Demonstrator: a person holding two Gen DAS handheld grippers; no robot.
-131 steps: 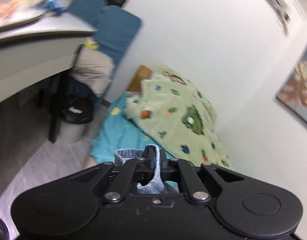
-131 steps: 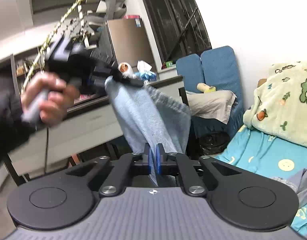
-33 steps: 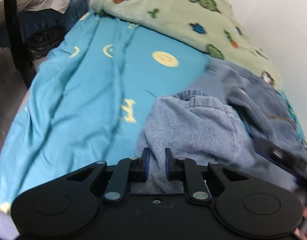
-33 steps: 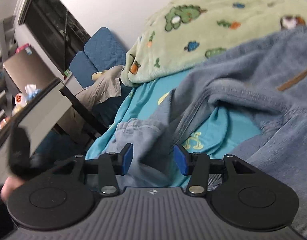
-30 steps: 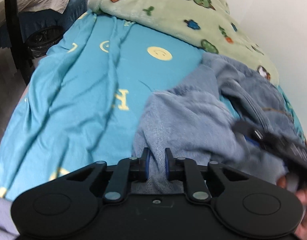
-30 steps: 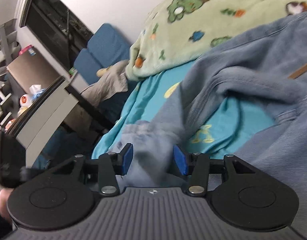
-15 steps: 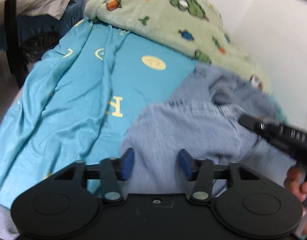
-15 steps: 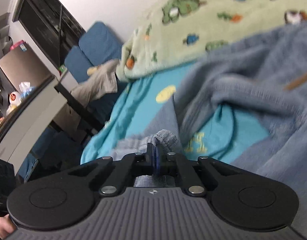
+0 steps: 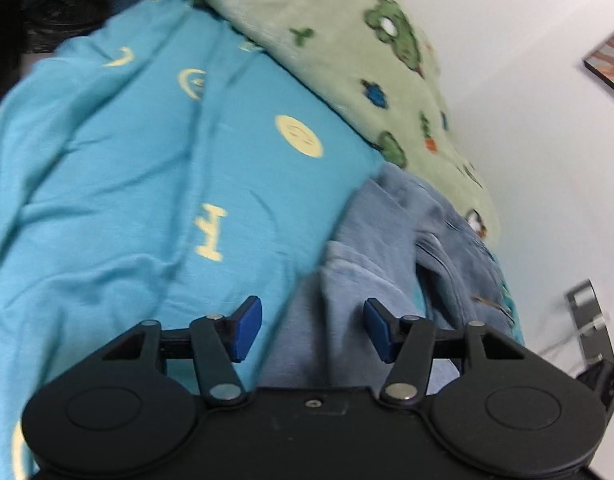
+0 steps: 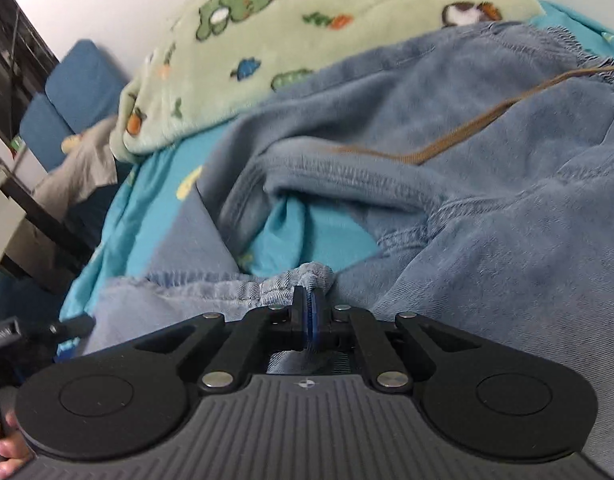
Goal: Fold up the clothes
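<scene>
While my right claw [image 10: 309, 312] stays out of it, I mean pressed together on the gathered hem of the blue trousers [image 10: 487, 208], my left claw [image 9: 309, 330] stands spread, its blue pads [image 9: 247, 328] apart with trouser cloth lying between them but untouched. Its jaws have just been opening. The trousers [image 9: 387, 264] sprawl over the bed's right side, reaching towards the wall edge, on top of the turquoise sheet [image 9: 139, 168] with its pale yellow marks. A brown drawstring [image 10: 467, 128] trails across the waistband (loose, not knotted as far as I can see). At the head of the bed lies the green fleece blanket [image 10: 287, 40], its lower edge touching the trousers. Low at the left edge of my right-hand view I catch my other hand's fingers [image 10: 3, 446] round the left claw's handle.
</scene>
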